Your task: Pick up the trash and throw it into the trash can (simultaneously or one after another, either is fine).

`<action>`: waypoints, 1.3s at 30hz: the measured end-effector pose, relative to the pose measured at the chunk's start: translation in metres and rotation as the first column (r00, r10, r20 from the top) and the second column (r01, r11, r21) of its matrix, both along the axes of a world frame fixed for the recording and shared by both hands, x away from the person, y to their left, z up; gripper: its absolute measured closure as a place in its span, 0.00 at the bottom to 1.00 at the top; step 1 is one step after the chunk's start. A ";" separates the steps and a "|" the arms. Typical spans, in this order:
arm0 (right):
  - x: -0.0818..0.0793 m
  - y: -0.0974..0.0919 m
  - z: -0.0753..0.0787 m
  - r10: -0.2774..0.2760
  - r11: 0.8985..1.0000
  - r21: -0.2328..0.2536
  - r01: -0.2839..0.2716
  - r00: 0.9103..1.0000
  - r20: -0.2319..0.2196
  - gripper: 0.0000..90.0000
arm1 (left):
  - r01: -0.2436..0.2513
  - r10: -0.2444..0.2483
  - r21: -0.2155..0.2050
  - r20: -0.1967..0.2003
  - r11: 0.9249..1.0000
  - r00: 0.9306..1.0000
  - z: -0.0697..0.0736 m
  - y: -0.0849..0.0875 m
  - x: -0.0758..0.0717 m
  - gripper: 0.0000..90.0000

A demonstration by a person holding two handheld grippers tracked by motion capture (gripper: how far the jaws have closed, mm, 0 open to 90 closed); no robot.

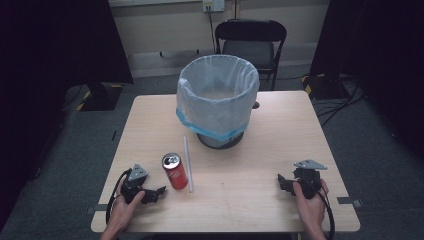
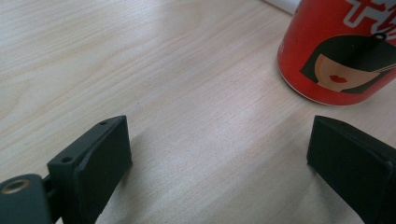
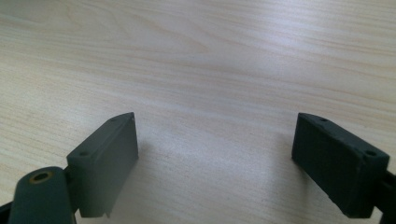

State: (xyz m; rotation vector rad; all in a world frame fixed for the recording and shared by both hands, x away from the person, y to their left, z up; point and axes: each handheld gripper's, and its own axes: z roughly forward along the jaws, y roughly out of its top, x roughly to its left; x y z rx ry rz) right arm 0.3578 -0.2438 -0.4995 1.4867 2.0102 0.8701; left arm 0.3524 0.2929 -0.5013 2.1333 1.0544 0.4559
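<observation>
Nothing done yet, as far as I can judge. My left hand-held gripper (image 1: 159, 192) sits low on the table (image 1: 260, 150), jaws spread and empty. Red can (image 1: 174, 171) stands upright just ahead of it, off its right jaw, not touching. White straw (image 1: 188, 163) lies just beyond the can. Lined bin (image 1: 218, 100) is well ahead. My right hand-held gripper (image 1: 283, 181) is spread too, empty. Left: grab can, bin it, probably the straw too.
</observation>
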 end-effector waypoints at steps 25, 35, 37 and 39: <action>0.000 0.000 0.000 0.000 1.000 0.000 0.000 1.000 0.001 0.15 | 0.074 -0.072 -0.101 0.025 0.992 0.997 0.018 0.005 -0.013 0.20; 0.000 0.000 0.000 0.000 1.000 0.000 0.000 1.000 0.000 0.15 | 0.194 -0.197 -0.223 0.009 0.955 0.980 0.024 -0.004 -0.019 0.25; 0.000 0.000 0.000 0.000 1.000 0.000 0.000 1.000 0.001 0.15 | 0.207 -0.212 -0.245 0.009 0.947 0.977 0.023 -0.008 -0.019 0.24; 0.000 0.000 0.000 0.000 1.000 0.000 0.000 1.000 0.000 0.15 | 0.212 -0.217 -0.253 0.011 0.944 0.976 0.023 -0.013 -0.018 0.22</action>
